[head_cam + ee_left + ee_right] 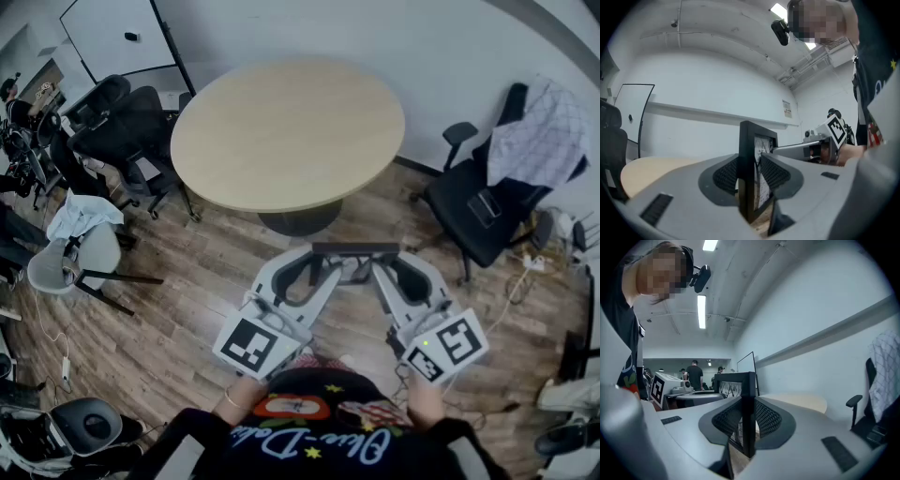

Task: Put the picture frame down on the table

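Picture frame (356, 249) stiff, light, glass may crack. Left gripper (751, 176), right gripper (749, 416) each pinch one side edge.

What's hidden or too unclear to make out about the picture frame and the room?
- Image in the picture frame: the head view shows only the top edge. The left gripper view sees it steeply, partly behind the left gripper.
- Frame's bottom edge: behind the left gripper and the right gripper in their own views.
- Wall notice: too small to read, left gripper view.
- Distant people: too small, right gripper view.
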Demonstrator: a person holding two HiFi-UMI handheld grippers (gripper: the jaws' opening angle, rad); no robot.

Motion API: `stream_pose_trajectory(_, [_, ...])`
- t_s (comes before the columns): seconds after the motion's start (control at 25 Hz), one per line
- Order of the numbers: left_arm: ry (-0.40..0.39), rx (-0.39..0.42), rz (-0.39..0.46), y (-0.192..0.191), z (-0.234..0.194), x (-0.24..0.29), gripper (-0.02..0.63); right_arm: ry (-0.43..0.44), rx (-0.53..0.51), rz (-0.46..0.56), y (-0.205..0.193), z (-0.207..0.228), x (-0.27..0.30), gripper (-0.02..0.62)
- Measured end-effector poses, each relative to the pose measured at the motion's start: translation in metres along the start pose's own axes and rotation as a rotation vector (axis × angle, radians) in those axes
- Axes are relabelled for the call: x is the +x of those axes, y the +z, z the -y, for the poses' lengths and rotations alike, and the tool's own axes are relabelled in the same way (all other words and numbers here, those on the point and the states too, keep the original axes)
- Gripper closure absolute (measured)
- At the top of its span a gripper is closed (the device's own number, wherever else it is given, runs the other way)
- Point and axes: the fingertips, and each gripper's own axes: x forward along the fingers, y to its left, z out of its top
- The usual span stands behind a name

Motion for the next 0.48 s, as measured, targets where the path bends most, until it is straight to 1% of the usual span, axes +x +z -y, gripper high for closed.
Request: stream_pose_trajectory(0.48, [-0.011, -0.010, -0.007, -0.004, 0.014, 0.010, 0.486, -0.006, 0.014, 0.006, -0.004, 0.010, -0.014, 0.531])
